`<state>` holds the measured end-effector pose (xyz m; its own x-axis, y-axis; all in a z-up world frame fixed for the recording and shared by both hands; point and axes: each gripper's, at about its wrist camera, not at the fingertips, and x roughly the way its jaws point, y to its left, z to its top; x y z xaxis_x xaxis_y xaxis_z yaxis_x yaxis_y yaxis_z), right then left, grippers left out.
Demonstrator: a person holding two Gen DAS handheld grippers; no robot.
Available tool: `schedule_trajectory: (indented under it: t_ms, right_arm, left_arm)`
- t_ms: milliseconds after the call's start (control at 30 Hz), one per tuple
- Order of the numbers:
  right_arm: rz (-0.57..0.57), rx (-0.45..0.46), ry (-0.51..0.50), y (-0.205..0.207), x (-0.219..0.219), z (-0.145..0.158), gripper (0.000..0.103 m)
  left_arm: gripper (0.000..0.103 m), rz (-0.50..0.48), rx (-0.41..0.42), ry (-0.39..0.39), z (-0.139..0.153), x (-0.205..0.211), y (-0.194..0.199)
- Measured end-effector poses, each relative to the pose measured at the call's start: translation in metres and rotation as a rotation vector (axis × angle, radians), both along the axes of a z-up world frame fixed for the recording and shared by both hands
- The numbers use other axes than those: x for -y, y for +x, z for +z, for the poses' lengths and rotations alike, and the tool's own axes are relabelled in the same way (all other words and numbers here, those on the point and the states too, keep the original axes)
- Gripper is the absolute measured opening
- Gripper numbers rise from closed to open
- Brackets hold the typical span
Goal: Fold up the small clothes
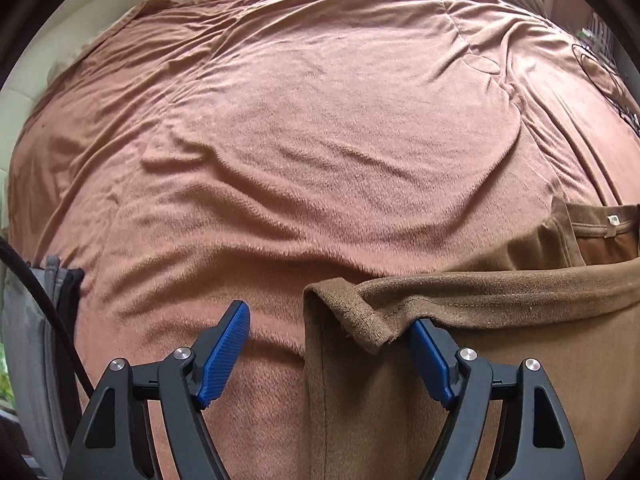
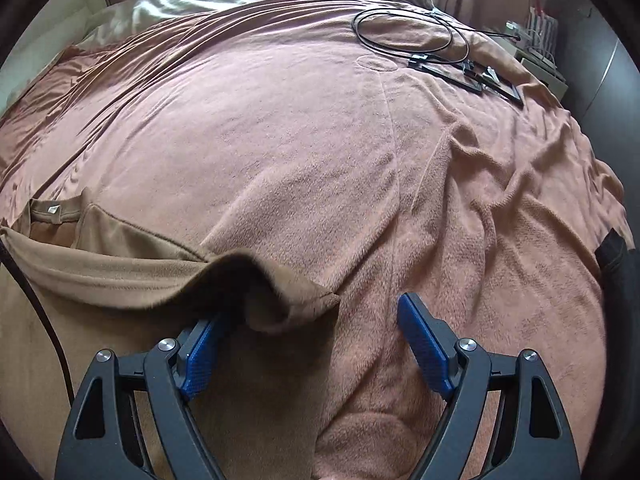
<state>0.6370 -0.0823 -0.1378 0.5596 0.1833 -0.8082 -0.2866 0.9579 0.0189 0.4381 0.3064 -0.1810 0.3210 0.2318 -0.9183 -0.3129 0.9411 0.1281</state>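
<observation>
plain brown garment [image 1: 500, 360] on a dusty-pink blanket [image 1: 300, 140] — blue ribbed fingers [image 1: 224, 354], black cable [image 2: 400, 32].

I get soft daylight from the upper edge of both views, sharp centres, and heavy fisheye bending with black corners.

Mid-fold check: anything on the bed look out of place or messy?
Yes. A coiled black cable and flat black devices lie on the pink blanket's far right corner. The brown shirt's folded edge is rumpled.
</observation>
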Motion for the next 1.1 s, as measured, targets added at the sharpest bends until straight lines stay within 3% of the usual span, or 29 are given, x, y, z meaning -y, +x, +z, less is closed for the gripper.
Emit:
schedule_trajectory:
  t_ms: [167, 233, 333, 633, 733, 800, 867, 1033, 1100]
  right_arm:
    - [0.005, 0.009, 0.016, 0.012, 0.0, -0.003, 0.082]
    - [-0.008, 0.031, 0.006, 0.013, 0.001, -0.002, 0.082]
    - [-0.013, 0.036, 0.014, 0.014, 0.003, -0.002, 0.081]
    - [0.053, -0.017, 0.222, 0.003, 0.022, 0.003, 0.058]
    - [0.058, -0.031, 0.226, 0.005, 0.027, -0.002, 0.051]
    - [0.044, -0.044, 0.222, 0.007, 0.031, -0.007, 0.04]
    - [0.034, -0.056, 0.253, 0.013, 0.035, -0.011, 0.038]
    - [0.02, -0.054, 0.272, 0.018, 0.033, -0.012, 0.023]
    - [0.019, -0.033, 0.24, 0.015, 0.031, -0.009, 0.009]
  left_arm:
    - [0.077, 0.032, 0.059, 0.025, 0.009, -0.006, 0.014]
    - [0.066, 0.055, 0.085, 0.035, 0.016, -0.01, 0.019]
    - [0.064, 0.078, 0.127, 0.014, 0.029, -0.016, 0.021]
    - [0.061, 0.046, 0.127, -0.043, 0.035, -0.021, 0.007]
    - [0.056, 0.049, 0.107, -0.065, 0.023, -0.026, 0.006]
    - [0.053, 0.057, 0.098, -0.087, 0.014, -0.028, 0.007]
    - [0.049, 0.062, 0.1, -0.118, 0.006, -0.031, 0.009]
    - [0.023, 0.036, 0.111, -0.143, -0.002, -0.024, 0.014]
    - [0.017, 0.023, 0.114, -0.13, -0.001, -0.02, 0.014]
